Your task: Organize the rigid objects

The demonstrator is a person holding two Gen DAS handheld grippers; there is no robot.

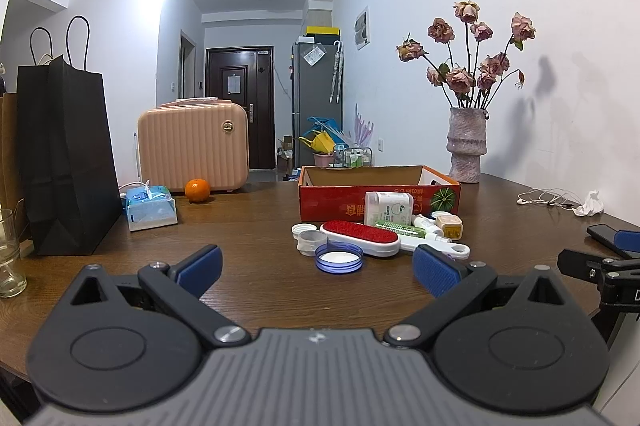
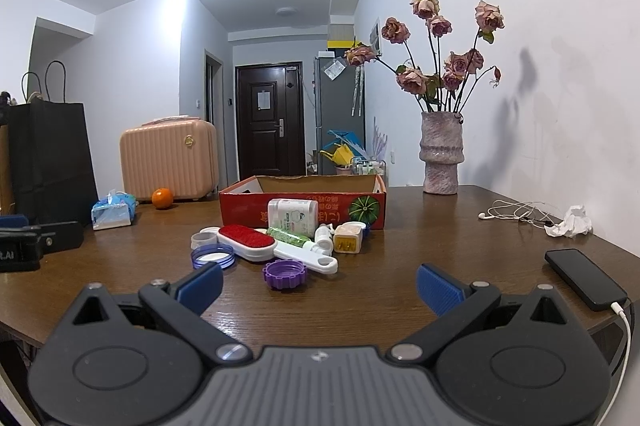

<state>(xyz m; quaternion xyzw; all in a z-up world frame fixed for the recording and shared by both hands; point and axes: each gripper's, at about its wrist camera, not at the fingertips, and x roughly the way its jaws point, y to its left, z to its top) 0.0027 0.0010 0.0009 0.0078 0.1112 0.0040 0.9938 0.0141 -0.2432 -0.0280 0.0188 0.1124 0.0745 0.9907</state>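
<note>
A red cardboard box (image 1: 328,204) (image 2: 244,206) stands open on the brown table. In front of it lies a cluster: a red-faced lint brush (image 1: 360,235) (image 2: 247,239), a white pack (image 1: 387,208) (image 2: 292,216), a green tube (image 1: 396,228) (image 2: 286,237), a yellow-white plug (image 1: 450,226) (image 2: 347,240), white lids (image 1: 312,240) (image 2: 204,235), a blue lid (image 1: 339,258) (image 2: 212,255) and a purple cap (image 2: 285,274). My left gripper (image 1: 318,266) is open, just short of the blue lid. My right gripper (image 2: 320,284) is open, close behind the purple cap.
A black paper bag (image 1: 64,154), tissue pack (image 1: 150,208), orange (image 1: 197,190) and pink case (image 1: 192,150) stand at the left. A vase of dried roses (image 2: 440,154), earphones (image 2: 516,212), crumpled paper (image 2: 570,222) and a phone (image 2: 584,278) lie at the right. A glass (image 1: 10,254) stands far left.
</note>
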